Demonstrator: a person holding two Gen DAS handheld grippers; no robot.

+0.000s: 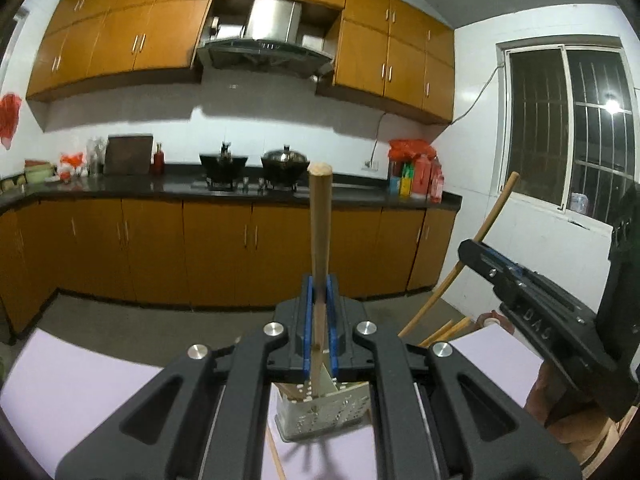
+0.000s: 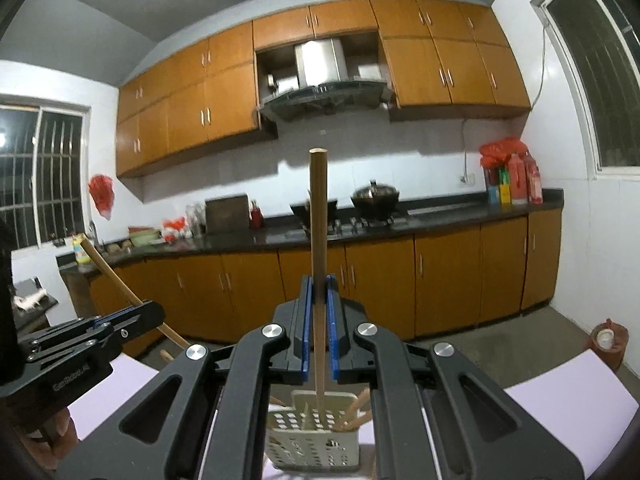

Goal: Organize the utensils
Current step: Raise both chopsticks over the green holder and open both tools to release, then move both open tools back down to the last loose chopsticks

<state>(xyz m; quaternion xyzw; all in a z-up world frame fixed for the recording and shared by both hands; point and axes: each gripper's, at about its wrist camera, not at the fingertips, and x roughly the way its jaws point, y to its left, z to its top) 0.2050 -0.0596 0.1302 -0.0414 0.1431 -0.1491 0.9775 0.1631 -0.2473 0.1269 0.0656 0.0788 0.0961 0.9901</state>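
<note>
Above the holder, each hand-held gripper apparently clamps an upright chopstick.

left claw: matte black linkage arms, blue finger pads, round silver screw heads
right claw: same black frame, blue pads, silver pivots
side body: raised lettering moulded into black housing, too blurred to read
</note>
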